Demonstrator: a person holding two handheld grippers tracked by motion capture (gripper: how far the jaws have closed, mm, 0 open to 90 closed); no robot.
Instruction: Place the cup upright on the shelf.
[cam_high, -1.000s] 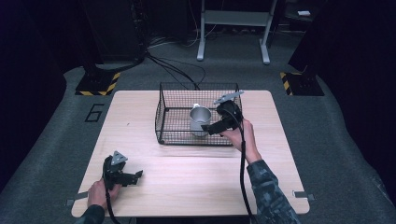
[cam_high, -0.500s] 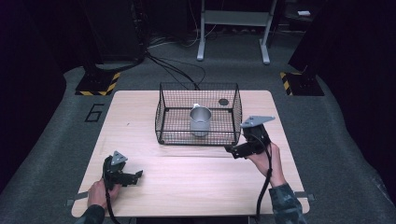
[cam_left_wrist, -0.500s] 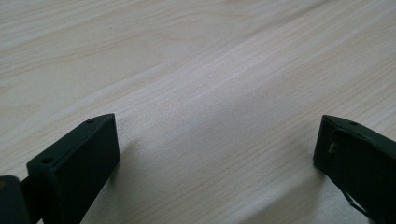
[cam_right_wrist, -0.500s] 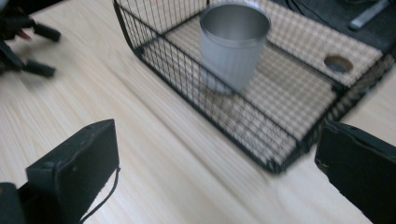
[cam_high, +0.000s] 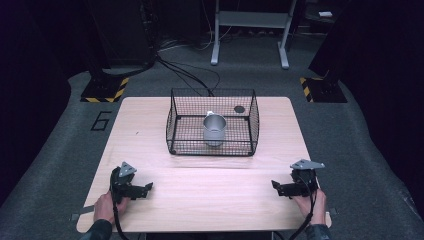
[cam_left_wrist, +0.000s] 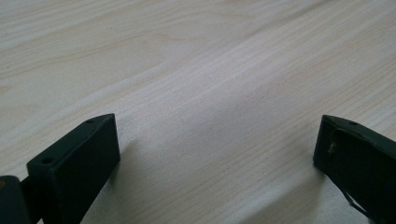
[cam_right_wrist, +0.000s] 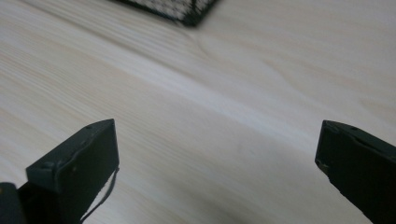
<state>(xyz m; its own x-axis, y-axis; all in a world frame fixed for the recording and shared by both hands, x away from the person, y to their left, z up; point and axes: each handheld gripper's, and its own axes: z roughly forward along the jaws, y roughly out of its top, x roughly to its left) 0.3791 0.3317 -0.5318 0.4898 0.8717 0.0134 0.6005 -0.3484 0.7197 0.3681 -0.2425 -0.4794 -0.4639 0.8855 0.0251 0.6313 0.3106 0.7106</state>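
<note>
Metal cup (cam_high: 214, 129): the piece the work concerns, standing upright inside the wire basket (cam_high: 212, 120), toward the middle of its floor, mouth up. Nothing touches it.

Step in hand, as judged: the cup appears placed and both tools are down at the near edge, so the work looks finished or at rest. To close it well: keep both tools low, flat and well apart from the basket, jaws empty, cables trailing off the near edge, so nothing snags the mesh or nudges the cup.

Items, largest to smallest:

1. Desk (cam_high: 150, 130): pale wood-grain top with rounded corners, standing on grey carpet. It carries the basket at centre rear and the two tools at its near corners.

2. Wire basket: black mesh, rectangular, open at the top, walls flaring slightly outward. One corner of it shows at the top of the right gripper view (cam_right_wrist: 187, 11). A small dark round thing (cam_high: 239, 108) lies at its far right part; what it is cannot be told.

3. Right hand-held gripper (cam_high: 278, 188): near right corner of the desk, held in the person's right hand, grey plate on top. Jaws spread wide, holding nothing; bare wood between them in its own view (cam_right_wrist: 217, 154).

4. Left hand-held gripper (cam_high: 146, 188): near left corner, held in the left hand. Jaws likewise wide apart and empty (cam_left_wrist: 217, 154).

5. Metal cup: plain cylinder, dull silver, brushed-looking; a small handle seems to sit at its far side, partly hidden.
</note>
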